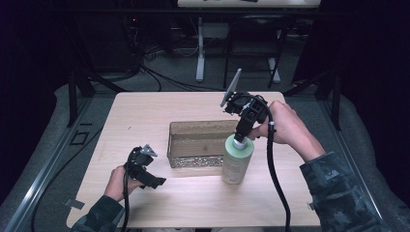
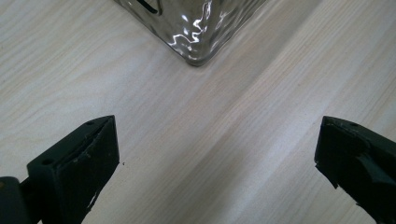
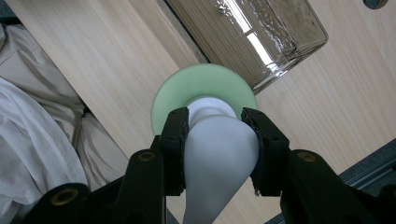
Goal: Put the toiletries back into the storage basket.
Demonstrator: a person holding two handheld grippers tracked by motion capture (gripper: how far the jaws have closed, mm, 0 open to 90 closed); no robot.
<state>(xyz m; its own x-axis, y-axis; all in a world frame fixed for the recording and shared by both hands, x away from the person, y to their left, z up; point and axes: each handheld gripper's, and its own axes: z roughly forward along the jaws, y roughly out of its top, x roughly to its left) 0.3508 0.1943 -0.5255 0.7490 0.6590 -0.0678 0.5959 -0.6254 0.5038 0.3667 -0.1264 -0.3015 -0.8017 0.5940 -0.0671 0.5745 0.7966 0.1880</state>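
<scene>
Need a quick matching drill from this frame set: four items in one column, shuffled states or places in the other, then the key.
Column 1
1. green bottle
2. clear bin
3. left gripper
4. right gripper

Column 2
A. jaws apart over bare tabletop, nothing between them
B. stands upright on the table just right of the bin's front corner
C. lies at the middle of the table, open top
D. jaws clamped on the bottle's white pump top

Pairs: 1-B, 2-C, 3-A, 4-D
</scene>
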